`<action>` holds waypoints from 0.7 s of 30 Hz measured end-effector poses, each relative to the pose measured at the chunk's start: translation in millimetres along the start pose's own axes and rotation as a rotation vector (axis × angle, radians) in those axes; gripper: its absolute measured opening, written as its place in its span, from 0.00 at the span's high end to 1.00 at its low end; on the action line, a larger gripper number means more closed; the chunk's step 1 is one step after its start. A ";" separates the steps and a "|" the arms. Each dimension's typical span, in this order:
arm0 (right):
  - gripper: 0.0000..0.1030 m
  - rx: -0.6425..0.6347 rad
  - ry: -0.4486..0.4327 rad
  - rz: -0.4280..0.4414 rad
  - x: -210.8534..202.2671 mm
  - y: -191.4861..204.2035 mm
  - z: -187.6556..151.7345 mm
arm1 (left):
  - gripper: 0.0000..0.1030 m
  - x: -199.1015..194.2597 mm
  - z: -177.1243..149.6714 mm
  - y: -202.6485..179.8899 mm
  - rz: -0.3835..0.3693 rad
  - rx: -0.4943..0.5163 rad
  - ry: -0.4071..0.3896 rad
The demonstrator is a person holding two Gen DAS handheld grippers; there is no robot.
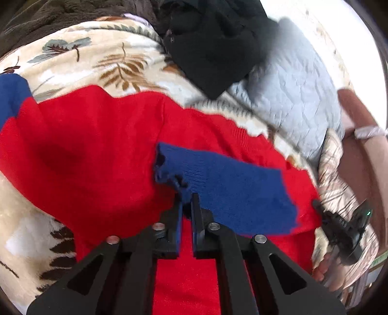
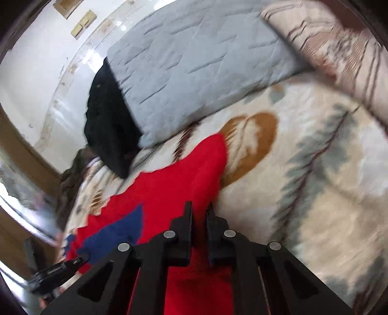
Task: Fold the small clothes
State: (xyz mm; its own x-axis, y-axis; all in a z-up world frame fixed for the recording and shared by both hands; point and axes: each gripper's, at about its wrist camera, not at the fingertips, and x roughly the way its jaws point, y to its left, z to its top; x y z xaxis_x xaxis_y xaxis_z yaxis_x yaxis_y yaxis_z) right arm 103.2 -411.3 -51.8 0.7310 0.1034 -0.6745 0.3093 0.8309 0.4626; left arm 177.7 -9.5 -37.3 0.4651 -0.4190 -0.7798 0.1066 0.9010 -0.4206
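Note:
A small red knit sweater [image 1: 92, 155] with blue cuffs lies on the leaf-print blanket [image 1: 80, 58]. My left gripper [image 1: 187, 198] is shut on the blue cuff [image 1: 230, 189] of a sleeve that lies folded across the red body. In the right wrist view my right gripper [image 2: 199, 213] is shut on the red sweater [image 2: 184, 179] near its edge; the blue cuff [image 2: 116, 232] shows at the lower left. The right gripper [image 1: 317, 204] also shows in the left wrist view at the sweater's right edge. The other blue cuff [image 1: 12, 94] sits at the far left.
A black garment [image 1: 213, 46] and a grey quilted pillow [image 1: 291, 92] lie at the back of the bed. A dark brown blanket [image 1: 48, 17] is at the top left. A striped cushion [image 2: 339, 48] lies beside the pillow. A white wall [image 2: 36, 72] stands behind.

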 end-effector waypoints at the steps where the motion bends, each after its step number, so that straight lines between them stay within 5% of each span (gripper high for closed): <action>1: 0.91 0.000 0.048 -0.056 11.8 -6.0 -2.2 | 0.93 5.9 -2.4 -2.3 0.018 0.015 0.023; 3: 0.89 0.031 0.049 -0.058 16.5 -14.4 -5.3 | 0.92 12.1 -5.8 -7.1 0.046 0.045 0.043; 5: 0.76 0.057 0.006 -0.095 1.1 -10.2 -1.1 | 0.92 2.2 -2.0 -7.5 0.044 0.039 0.042; 7: 0.74 0.024 -0.068 -0.061 -14.3 -2.7 1.7 | 0.90 -17.3 2.9 -0.9 0.003 -0.004 -0.023; 11: 0.64 -0.064 -0.101 0.007 -14.2 22.3 -3.8 | 0.59 -31.0 6.7 1.8 -0.005 -0.018 -0.102; 14: 0.67 -0.092 0.038 -0.064 26.8 26.7 -18.3 | 0.59 -0.1 0.7 -4.1 0.053 0.023 -0.003; 17: 0.64 -0.156 -0.009 -0.109 12.1 46.4 -23.0 | 0.59 8.3 -5.4 -11.5 0.113 0.080 -0.006; 21: 0.57 -0.212 -0.053 0.011 1.3 86.5 -29.0 | 0.59 -4.9 -2.8 -11.3 0.082 0.054 -0.001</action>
State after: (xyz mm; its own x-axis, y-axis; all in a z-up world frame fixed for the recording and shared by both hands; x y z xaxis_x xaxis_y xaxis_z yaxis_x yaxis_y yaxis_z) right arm 113.4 -323.4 -29.4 0.7664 0.0885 -0.6363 0.1708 0.9267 0.3346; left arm 171.7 -17.9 -30.0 0.4753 -0.3432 -0.8101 0.1152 0.9372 -0.3294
